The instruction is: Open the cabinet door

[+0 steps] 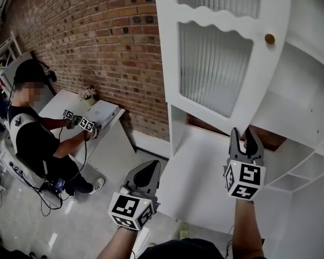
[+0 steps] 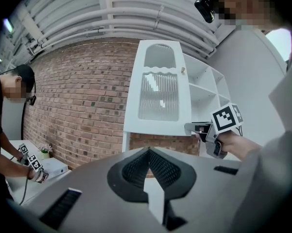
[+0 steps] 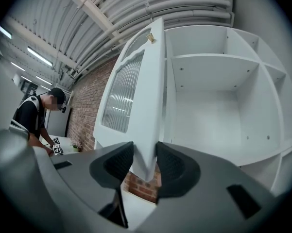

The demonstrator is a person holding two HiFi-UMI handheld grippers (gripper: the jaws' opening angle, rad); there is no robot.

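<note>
Two fingers (image 3: pixel 172 166) of the right gripper (image 3: pixel 145 154) pinch the bottom corner of the cabinet door (image 3: pixel 136 91), one pad on each face. The door stands swung out from the white cabinet (image 3: pixel 209 101), its round knob (image 1: pixel 269 38) near the upper edge. Left of the door and apart from it, the left gripper (image 2: pixel 148 152) has its fingers pressed together, holding nothing. A brick wall (image 1: pixel 97 36) runs behind the door.

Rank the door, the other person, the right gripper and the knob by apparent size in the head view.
1. door, easily the largest
2. person, though far from the camera
3. right gripper, though close to the camera
4. knob, smallest
</note>
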